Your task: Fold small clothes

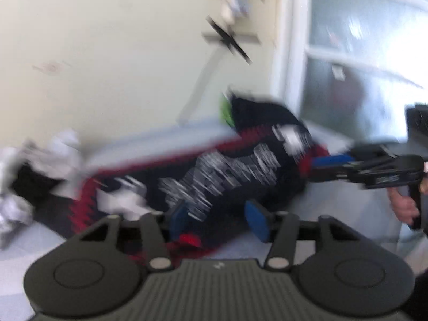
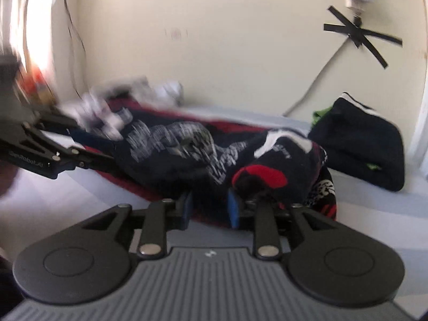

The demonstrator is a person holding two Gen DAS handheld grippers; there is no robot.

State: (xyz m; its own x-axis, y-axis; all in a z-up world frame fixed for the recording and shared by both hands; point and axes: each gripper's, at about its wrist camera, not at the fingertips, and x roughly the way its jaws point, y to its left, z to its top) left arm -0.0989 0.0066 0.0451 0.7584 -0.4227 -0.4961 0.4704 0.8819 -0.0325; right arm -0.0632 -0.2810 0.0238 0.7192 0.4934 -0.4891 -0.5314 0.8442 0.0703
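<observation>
Both grippers at a black garment w/ red trim & white scratchy print, lying on the pale grey counter.

Black-red printed garment sprawls mid-counter, print too blurred to read. Left gripper: blue pads apart, garment edge between them, not pinched. Right gripper: pads part-open over the garment's near hem by a red patch; can't tell if they press. "GenRobot.AI" reads on the left gripper's black arm. Right of the garment: folded dark navy cloth w/ green bit. Behind it: crumpled white clothes.
</observation>
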